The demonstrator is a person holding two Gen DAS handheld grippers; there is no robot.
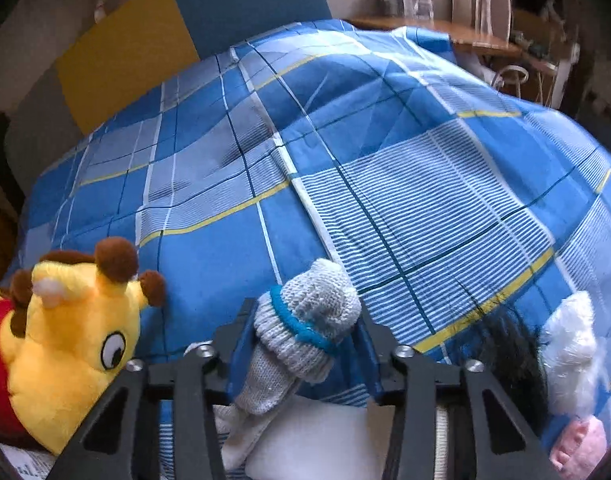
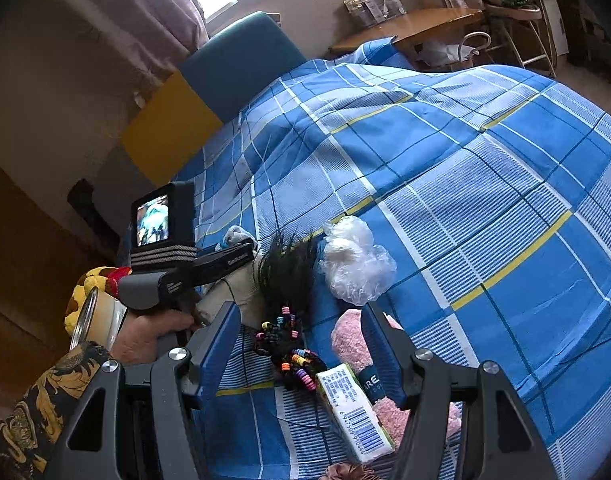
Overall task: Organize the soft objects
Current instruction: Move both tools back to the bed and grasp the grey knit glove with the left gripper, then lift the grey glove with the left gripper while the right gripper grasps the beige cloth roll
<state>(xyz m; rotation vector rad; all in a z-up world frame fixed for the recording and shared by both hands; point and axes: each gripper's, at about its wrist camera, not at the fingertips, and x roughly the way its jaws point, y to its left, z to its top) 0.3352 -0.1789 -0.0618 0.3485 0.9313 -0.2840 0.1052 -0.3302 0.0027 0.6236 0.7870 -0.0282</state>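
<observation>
Gripping ribbed grey knit sock [image 1: 305, 328], left gripper [image 1: 301, 344]

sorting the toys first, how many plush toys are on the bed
1 that is clearly a plush toy: the yellow plush toy with brown ears lies at the bed's left edge, beside the left claw. More may be hidden outside the views.
</observation>
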